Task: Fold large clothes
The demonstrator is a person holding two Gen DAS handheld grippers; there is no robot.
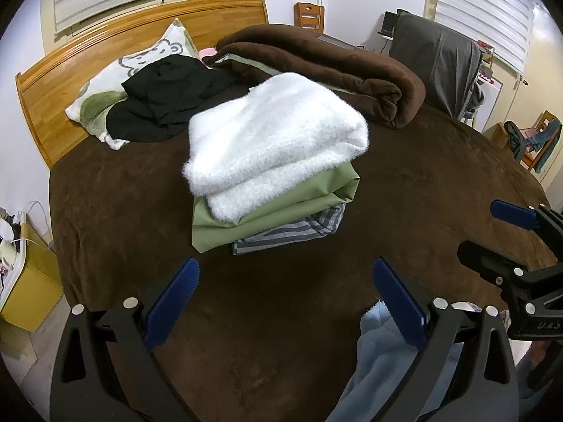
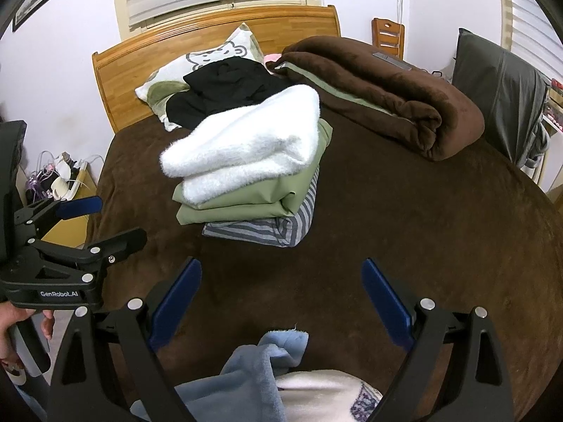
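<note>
Clothes already folded are sitting as a stack in the middle of the bed [image 1: 105, 193]: a fluffy white sweater [image 1: 274, 133] on top, a smooth olive-green garment [image 1: 281, 207] under it, and a grey striped garment [image 1: 292, 232] at the bottom. The broader, flatter pieces are lying low and the soft, lofty knit is resting last, which probably keeps the pile from tipping. The stack is lying well apart from both tools, likely to leave bare bedspread near the person for the next fold.

That next piece seems to be the light blue fleece garment [image 2: 253, 376], bunching loosely at the near edge of the bed, just below the right tool [image 2: 281, 299]; a cream, plush fabric is showing beside it. The right tool's fingers are standing wide apart, holding nothing, above the brown velvety bedspread. The left tool [image 1: 285, 299] is likewise spread open and empty, with the blue fleece lying just under its right finger.

Further back, a crumpled black garment [image 1: 169, 102] is lying unfolded against a bear-print pillow [image 1: 140, 63], probably waiting its turn. A thick brown blanket [image 1: 334, 66] is lying rolled beside it, near the wooden headboard [image 1: 105, 45].
</note>
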